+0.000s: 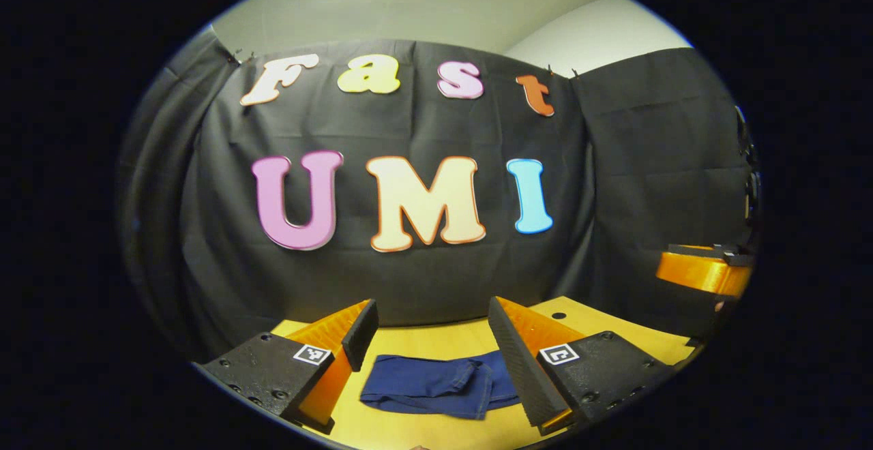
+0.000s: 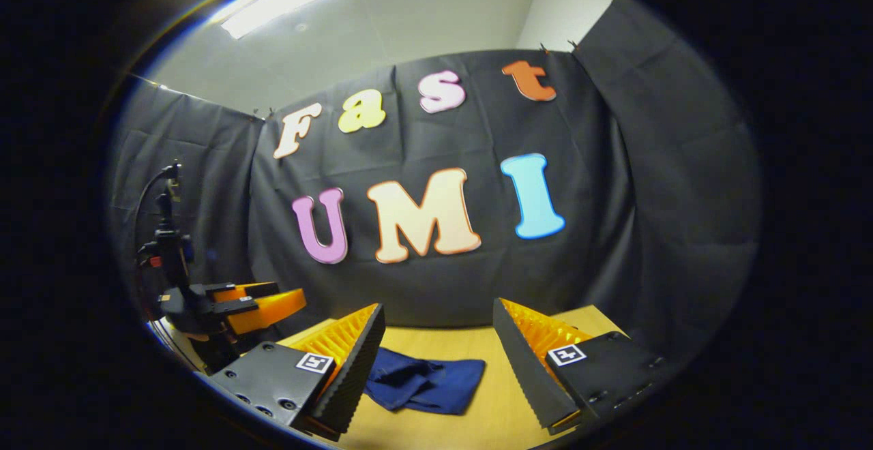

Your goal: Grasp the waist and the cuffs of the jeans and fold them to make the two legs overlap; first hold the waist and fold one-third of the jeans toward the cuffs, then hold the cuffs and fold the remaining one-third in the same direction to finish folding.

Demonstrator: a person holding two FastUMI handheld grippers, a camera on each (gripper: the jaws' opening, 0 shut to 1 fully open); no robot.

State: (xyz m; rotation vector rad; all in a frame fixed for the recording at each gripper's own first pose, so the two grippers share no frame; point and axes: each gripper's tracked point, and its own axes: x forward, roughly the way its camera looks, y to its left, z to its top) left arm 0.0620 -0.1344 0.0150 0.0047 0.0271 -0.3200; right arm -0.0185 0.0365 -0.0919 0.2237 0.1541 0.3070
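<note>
In the left gripper view, we are holding the left gripper (image 1: pixel 432 331) above the pale wooden table (image 1: pixel 600 324), its jaws standing wide apart and gripping nothing. The dark blue denim jeans (image 1: pixel 436 385) are lying in a rumpled bundle on the table at the bottom centre of the frame, showing between the two fingers (image 1: pixel 522 361) and touching neither of them. At the right edge of that frame, the other gripper's orange and black body (image 1: pixel 702 269) is hanging in the air, well apart from the jeans.

In the right gripper view, we are holding the right gripper (image 2: pixel 440 341) over the same table (image 2: pixel 477 341), its jaws likewise spread wide and clamping nothing. The jeans (image 2: pixel 426 383) are resting at the bottom centre of this frame, just beside the left-hand finger (image 2: pixel 354 368), partly hidden behind it; we cannot tell whether they are touching. At the lower left, the other gripper (image 2: pixel 266 303) is hovering in front of a dark stand (image 2: pixel 167 232) with cables.
</note>
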